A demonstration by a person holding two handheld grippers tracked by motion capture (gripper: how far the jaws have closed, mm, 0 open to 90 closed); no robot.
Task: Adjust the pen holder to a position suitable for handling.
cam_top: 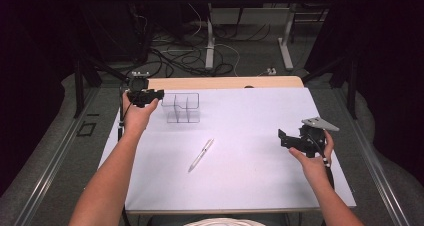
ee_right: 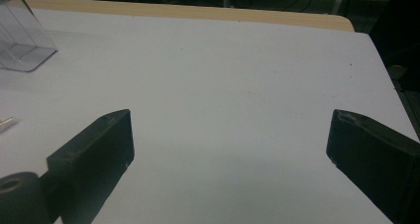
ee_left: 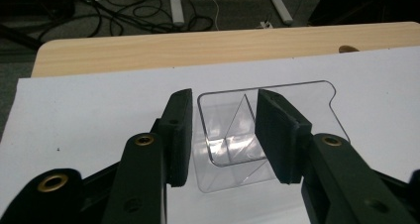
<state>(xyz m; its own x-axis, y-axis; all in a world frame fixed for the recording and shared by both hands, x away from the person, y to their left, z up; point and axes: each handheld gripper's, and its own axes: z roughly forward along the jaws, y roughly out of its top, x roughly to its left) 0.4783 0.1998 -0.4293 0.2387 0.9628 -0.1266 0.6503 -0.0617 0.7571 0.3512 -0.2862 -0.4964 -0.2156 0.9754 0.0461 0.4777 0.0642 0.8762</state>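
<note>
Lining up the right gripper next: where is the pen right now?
In the high view the pen lies flat on the white sheet, near the middle, nearer the person than the clear organiser and left of the right gripper.

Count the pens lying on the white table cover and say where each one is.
1. A single white pen lies diagonally near the middle of the white table cover, nearer the person than the clear plastic organizer. Nothing seems to hide another.

Beyond the wooden table [cam_top: 225, 82], tangled cables [cam_top: 185, 56] sprawl over grey floor between white desk legs [cam_top: 210, 41], amid darkness.
</note>
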